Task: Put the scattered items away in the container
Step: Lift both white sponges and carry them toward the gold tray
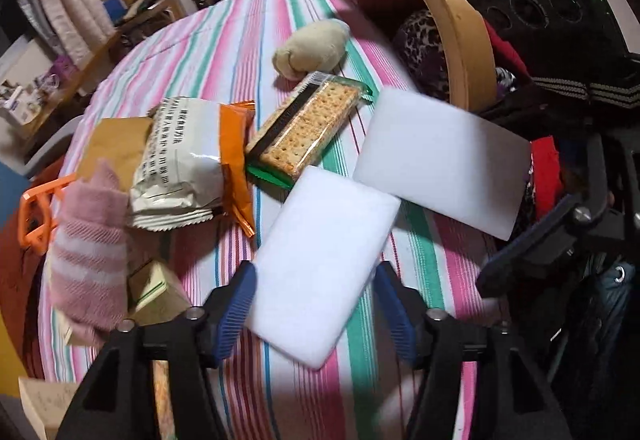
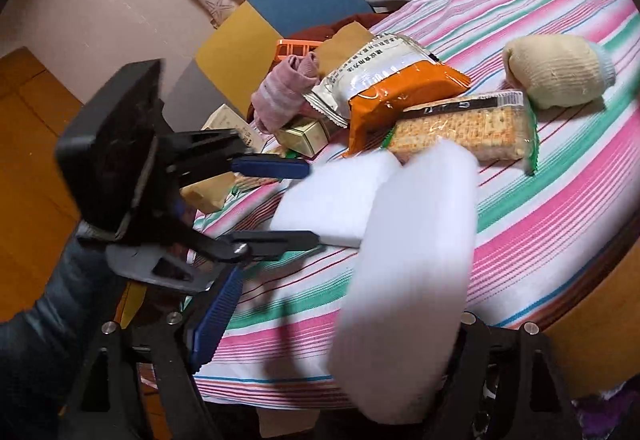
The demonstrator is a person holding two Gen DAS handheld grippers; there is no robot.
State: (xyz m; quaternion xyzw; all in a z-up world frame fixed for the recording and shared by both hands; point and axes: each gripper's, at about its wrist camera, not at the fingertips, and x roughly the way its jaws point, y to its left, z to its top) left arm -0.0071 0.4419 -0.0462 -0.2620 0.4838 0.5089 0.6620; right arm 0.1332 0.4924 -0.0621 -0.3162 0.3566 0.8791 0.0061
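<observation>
Left wrist view: left gripper (image 1: pixel 316 304) fingers spread, near white sponge (image 1: pixel 324 268) lying between them on the striped tabletop (image 1: pixel 224 51); no clear pinch. Second white sponge (image 1: pixel 440 155) sits beside it, blurred, at the right gripper (image 1: pixel 532 248). Cracker pack (image 1: pixel 308 127), orange-white snack bag (image 1: pixel 192 163), pink sock (image 1: pixel 88 252), beige rolled sock (image 1: pixel 312 47) all loose. Orange basket (image 1: pixel 36 215) at the tabletop edge, seemingly empty; probably the container.

Right wrist view: right gripper (image 2: pixel 320 324) with one blue finger visible, the other hidden behind the blurred sponge (image 2: pixel 404 280); cannot tell whether it grips. Task barely started, nearly everything left. Sponges look soft, flat, rectangular.
</observation>
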